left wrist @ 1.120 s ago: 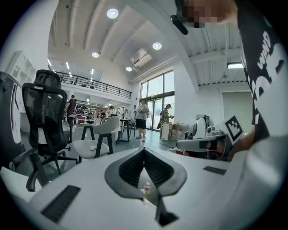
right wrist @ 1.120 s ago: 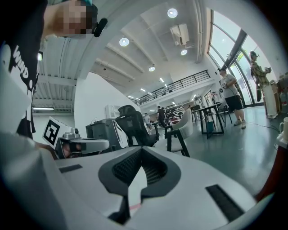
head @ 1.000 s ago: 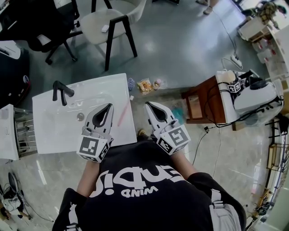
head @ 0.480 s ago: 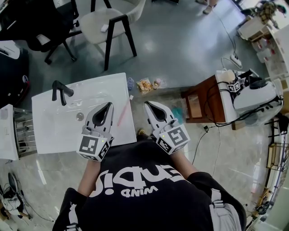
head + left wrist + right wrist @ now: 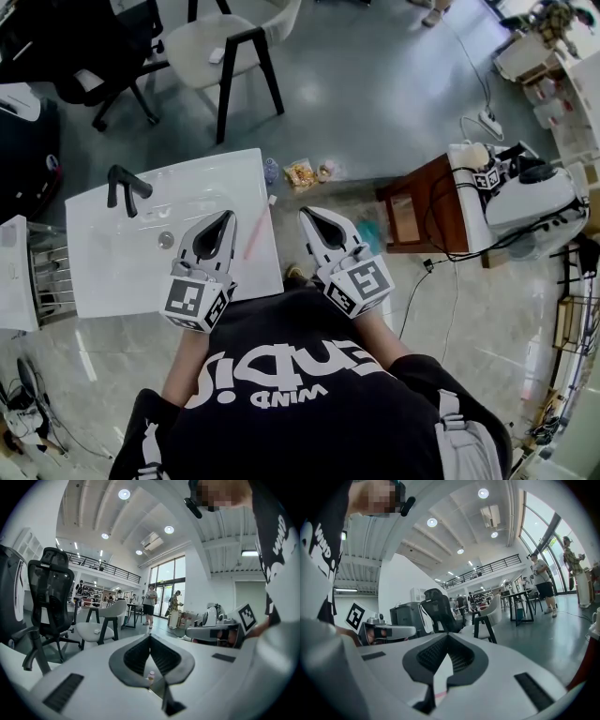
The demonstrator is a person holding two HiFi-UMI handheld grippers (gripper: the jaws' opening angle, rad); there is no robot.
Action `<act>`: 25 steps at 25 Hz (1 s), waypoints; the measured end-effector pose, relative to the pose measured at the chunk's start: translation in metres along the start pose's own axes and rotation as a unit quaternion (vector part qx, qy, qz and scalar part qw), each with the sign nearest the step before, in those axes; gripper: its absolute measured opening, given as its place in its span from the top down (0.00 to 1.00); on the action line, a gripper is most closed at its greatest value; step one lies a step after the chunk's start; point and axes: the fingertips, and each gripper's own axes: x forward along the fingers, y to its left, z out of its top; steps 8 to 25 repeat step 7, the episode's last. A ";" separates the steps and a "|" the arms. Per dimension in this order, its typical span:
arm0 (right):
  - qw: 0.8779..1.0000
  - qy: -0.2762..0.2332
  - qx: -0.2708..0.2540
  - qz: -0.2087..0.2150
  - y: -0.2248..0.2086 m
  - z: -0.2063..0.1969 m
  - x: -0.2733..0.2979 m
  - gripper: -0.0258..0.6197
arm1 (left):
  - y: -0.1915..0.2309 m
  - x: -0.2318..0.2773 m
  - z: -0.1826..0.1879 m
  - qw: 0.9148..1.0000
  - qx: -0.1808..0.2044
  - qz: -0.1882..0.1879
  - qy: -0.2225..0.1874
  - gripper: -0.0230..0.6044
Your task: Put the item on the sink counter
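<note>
**On the counter's right edge: the item looks delivered**

Along the right edge of the sink counter [image 5: 112, 272] lies a slim pink item [image 5: 255, 232], apparently a toothbrush, resting flat on the white surface with nothing touching it. The left tongs [image 5: 226, 219] hang over the counter just beside it, pressed together and empty. The right tongs [image 5: 306, 217] are just off the counter's right edge, also pressed together on nothing. Judged from this, the placing is done. Only withdrawal seems left, unless the snack packets [image 5: 302, 174] and small bottle [image 5: 272, 172] on the floor beyond the counter's far right corner also count. The item's head end is too small to confirm.
</note>
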 end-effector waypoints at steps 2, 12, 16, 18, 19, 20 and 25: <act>1.000 0.000 0.000 0.000 0.000 0.000 0.000 0.93 | 0.000 0.000 -0.001 1.000 -0.001 0.000 0.002 0.93; 1.000 0.001 0.001 0.001 -0.001 0.001 0.001 0.93 | 0.001 0.000 -0.002 1.000 -0.002 0.003 0.004 0.93; 1.000 0.001 0.001 0.001 -0.001 0.001 0.001 0.93 | 0.001 0.000 -0.002 1.000 -0.002 0.003 0.004 0.93; 1.000 0.001 0.001 0.001 -0.001 0.001 0.001 0.93 | 0.001 0.000 -0.002 1.000 -0.002 0.003 0.004 0.93; 1.000 0.001 0.001 0.001 -0.001 0.001 0.001 0.93 | 0.001 0.000 -0.002 1.000 -0.002 0.003 0.004 0.93; 1.000 0.001 0.001 0.001 -0.001 0.001 0.001 0.93 | 0.001 0.000 -0.002 1.000 -0.002 0.003 0.004 0.93; 1.000 0.001 0.001 0.001 -0.001 0.001 0.001 0.93 | 0.001 0.000 -0.002 1.000 -0.002 0.003 0.004 0.93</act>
